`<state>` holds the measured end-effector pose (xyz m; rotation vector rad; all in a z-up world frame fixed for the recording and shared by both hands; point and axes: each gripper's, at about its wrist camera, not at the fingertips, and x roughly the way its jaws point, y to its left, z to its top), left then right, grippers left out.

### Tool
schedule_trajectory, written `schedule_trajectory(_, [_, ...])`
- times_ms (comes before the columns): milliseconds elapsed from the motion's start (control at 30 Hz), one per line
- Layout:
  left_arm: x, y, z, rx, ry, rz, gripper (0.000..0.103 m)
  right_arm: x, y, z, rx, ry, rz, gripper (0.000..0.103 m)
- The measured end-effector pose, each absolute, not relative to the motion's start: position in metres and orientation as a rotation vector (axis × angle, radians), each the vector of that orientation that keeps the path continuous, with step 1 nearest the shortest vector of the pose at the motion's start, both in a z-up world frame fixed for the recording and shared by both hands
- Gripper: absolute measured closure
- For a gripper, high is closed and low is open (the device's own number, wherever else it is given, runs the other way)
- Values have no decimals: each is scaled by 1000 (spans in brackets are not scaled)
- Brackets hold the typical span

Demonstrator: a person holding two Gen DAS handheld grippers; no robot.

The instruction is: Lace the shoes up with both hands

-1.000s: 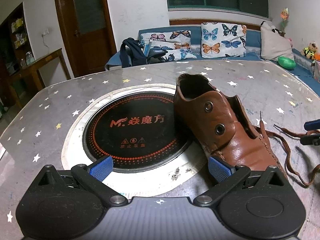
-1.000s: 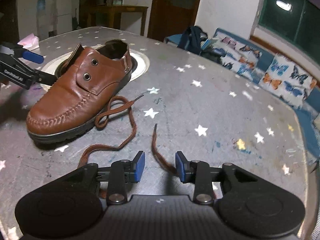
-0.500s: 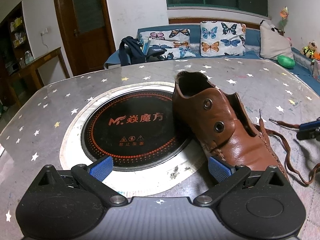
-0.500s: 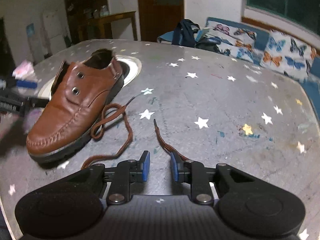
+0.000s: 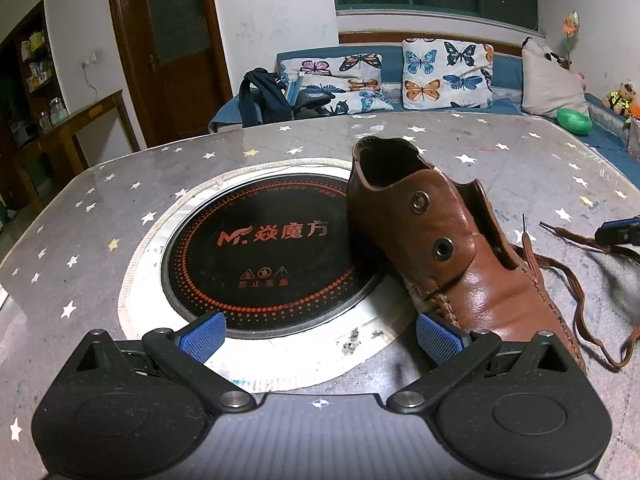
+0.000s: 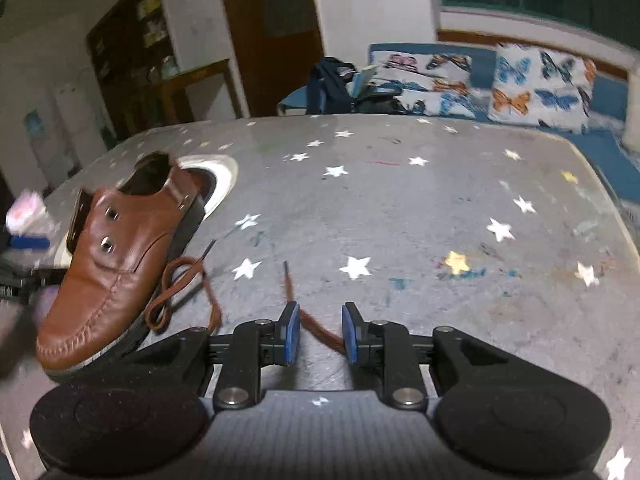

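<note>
A brown leather shoe lies on the star-patterned table, heel on the stove rim, two metal eyelets showing; it also shows at the left of the right wrist view. A loose brown lace lies beside it. My left gripper is open wide and empty, its right finger close to the shoe's toe. My right gripper is open, low over the table, with one end of the lace running between its jaws, not pinched. The lace's other part loops by the shoe.
A round black induction stove is set into the table left of the shoe. A sofa with butterfly cushions and a dark backpack stand beyond the far edge. The right gripper's tip shows at the left wrist view's right edge.
My right gripper has swung right and come down over the lace end, which now lies between its jaws; they narrowed half a second ago and stand wider again. The left gripper has barely moved.
</note>
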<state>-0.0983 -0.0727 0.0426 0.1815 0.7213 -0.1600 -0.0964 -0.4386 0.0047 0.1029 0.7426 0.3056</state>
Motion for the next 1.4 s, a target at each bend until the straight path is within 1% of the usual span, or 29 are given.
schedule_trajectory(33, [-98,-73,42,181,722,-160,0,-96,-443,5,125,737,296,86])
schedule_trajectory(67, [-98,-72,42,180,723,-160,0,-95,-448,4,143,732,280,86])
schedule_trajectory(333, [-95,-72,40,181,731,-156,0,-101,-452,11,146,694,284,86])
schedule_trajectory(467, [-94,-72,39,176,735,-156,0,-97,-441,7,106,717,310,86])
schedule_trajectory(733, [-94,-71,39,177,736,-152,0,-87,-440,-3,115,735,276,86])
schedule_trajectory(967, [-94,-73,37,184,739,-157,0,-86,-436,-7,42,706,219,88])
schedule_trajectory(1167, [-95,-73,38,182,740,-157,0,-86,-419,-12,-125,647,154,87])
schedule_trajectory(1400, [-94,-69,39,171,735,-149,0,-107,-416,14,-161,615,234,87])
